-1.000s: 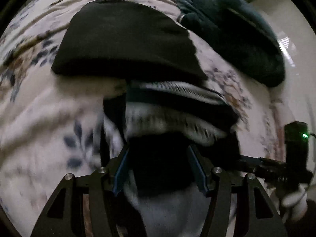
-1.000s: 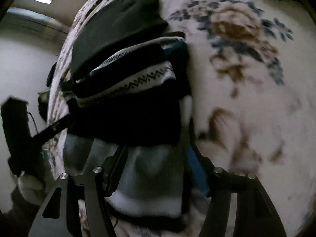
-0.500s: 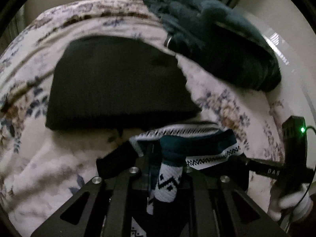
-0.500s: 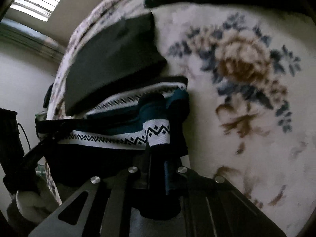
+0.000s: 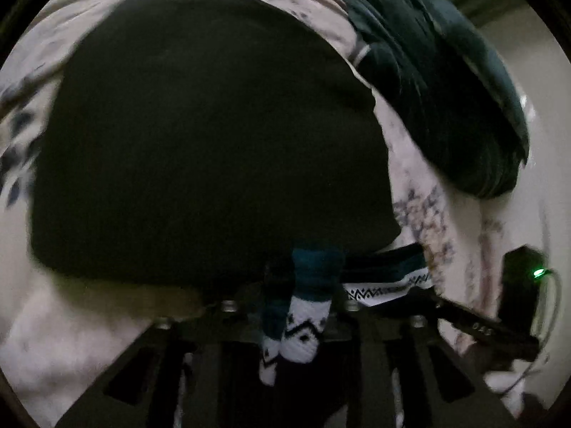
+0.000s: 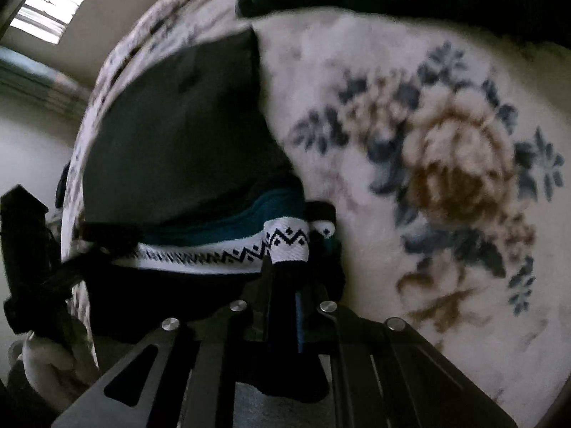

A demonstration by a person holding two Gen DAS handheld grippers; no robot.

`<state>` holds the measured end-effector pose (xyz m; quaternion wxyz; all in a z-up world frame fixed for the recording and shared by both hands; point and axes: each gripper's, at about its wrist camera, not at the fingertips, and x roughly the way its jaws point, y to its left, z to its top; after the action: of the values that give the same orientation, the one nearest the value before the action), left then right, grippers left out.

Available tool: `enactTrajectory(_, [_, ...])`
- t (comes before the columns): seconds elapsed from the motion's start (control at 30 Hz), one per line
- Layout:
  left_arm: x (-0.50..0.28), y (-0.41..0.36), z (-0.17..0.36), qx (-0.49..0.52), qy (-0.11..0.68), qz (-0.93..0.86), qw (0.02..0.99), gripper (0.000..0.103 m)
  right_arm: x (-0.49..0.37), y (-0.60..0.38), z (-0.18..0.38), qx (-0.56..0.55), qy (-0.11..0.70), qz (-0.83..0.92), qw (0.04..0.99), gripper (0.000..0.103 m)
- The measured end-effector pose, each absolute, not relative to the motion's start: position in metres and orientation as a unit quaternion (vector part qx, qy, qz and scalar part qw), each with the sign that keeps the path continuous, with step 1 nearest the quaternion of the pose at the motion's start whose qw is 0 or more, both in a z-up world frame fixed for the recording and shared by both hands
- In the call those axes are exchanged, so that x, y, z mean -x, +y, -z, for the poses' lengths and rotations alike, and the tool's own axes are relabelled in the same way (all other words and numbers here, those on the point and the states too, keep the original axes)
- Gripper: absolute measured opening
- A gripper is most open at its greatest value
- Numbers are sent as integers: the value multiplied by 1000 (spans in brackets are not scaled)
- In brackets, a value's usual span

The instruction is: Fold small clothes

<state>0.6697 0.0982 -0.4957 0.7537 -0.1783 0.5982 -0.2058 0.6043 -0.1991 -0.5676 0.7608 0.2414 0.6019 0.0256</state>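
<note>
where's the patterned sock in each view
Left wrist: the patterned sock is bottom centre, pinched in the left gripper.
Right wrist: lower centre-left, a white zigzag band, pinched in the right gripper.
Shared landmark: the black folded cloth just beyond it.

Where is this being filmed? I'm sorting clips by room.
Most likely a bedroom: a fleecy floral blanket covers what looks like a bed, clothes such as a folded black garment lie on it, and a slatted window shows beyond.

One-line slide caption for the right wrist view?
Right gripper pinching patterned teal-and-white knit garment beside dark folded cloth on floral blanket.
</note>
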Motion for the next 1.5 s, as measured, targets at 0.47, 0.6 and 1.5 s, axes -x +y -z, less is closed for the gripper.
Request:
enactTrajectory(0.47, [-391, 193, 487, 453, 512, 80, 725, 75, -541, -248, 555, -280, 640, -114, 707, 97])
enactTrajectory(0.6, [-343, 157, 521, 526, 478, 64, 700, 75, -573, -242, 589, -287, 648, -139, 691, 98])
enactTrajectory(1.5, [-480, 199, 489, 353, 525, 179, 754, 29, -382, -178, 569, -481, 582, -55, 654, 16])
